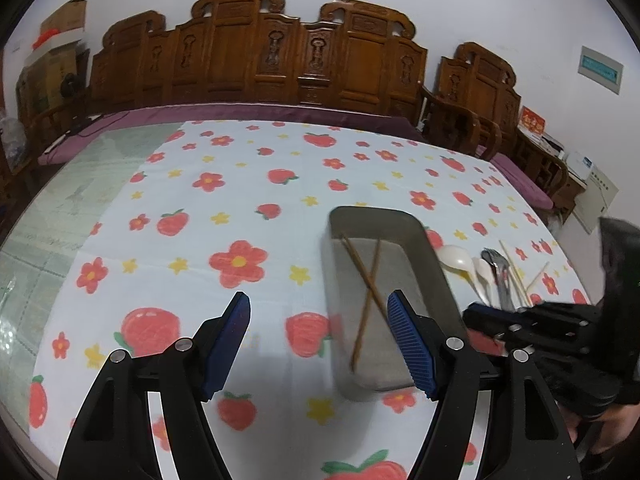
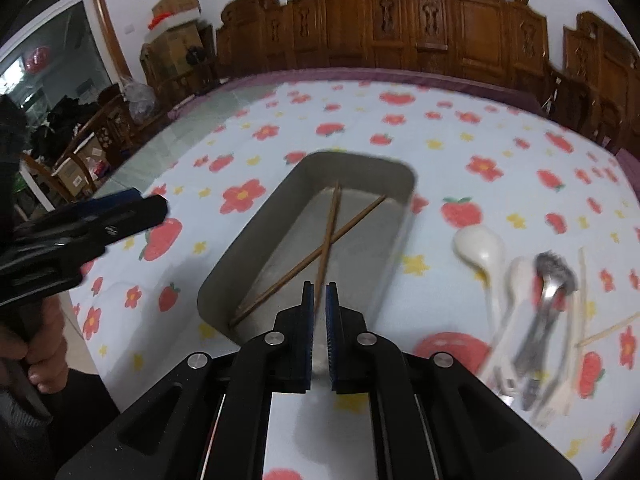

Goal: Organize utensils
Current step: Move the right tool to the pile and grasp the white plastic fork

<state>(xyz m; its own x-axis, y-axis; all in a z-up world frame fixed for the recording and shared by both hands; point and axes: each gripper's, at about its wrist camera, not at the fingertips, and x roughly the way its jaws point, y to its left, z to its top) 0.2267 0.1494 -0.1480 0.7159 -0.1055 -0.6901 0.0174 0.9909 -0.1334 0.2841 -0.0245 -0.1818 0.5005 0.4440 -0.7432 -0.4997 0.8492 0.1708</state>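
Nearest to us in the right wrist view, our right gripper (image 2: 319,300) shows its blue-padded jaws drawn close, with only a narrow gap between them; the near end of one brown chopstick (image 2: 329,236) runs into that gap, though we cannot tell whether the pads actually pinch it. In the left wrist view our left gripper (image 1: 320,312) is spread wide with nothing between its ribbed blue pads (image 1: 408,344), hovering over the strawberry-and-flower tablecloth (image 1: 200,208) at the near left corner of the tray. Just beyond both grippers sits the grey rectangular metal tray (image 2: 280,200), and inside it two brown chopsticks lie crossed in an X, the second chopstick (image 2: 352,220) slanting from the near left corner toward the far right wall. To the right of the tray, apart from it, the remaining utensils lie on the cloth in a loose bunch: a large white spoon (image 2: 478,246) nearest the tray, a smaller white spoon (image 2: 516,280) beside it, then metal utensils (image 2: 548,288), blurred so that we cannot count them, and pale chopsticks (image 2: 582,280) on the far right, one of them angled off on its own. Further back the cloth ends at a purple table edge (image 1: 260,114), and behind that stands a row of carved wooden chairs (image 1: 260,52) against a white wall, with cardboard boxes (image 2: 176,28) stacked at the far left.
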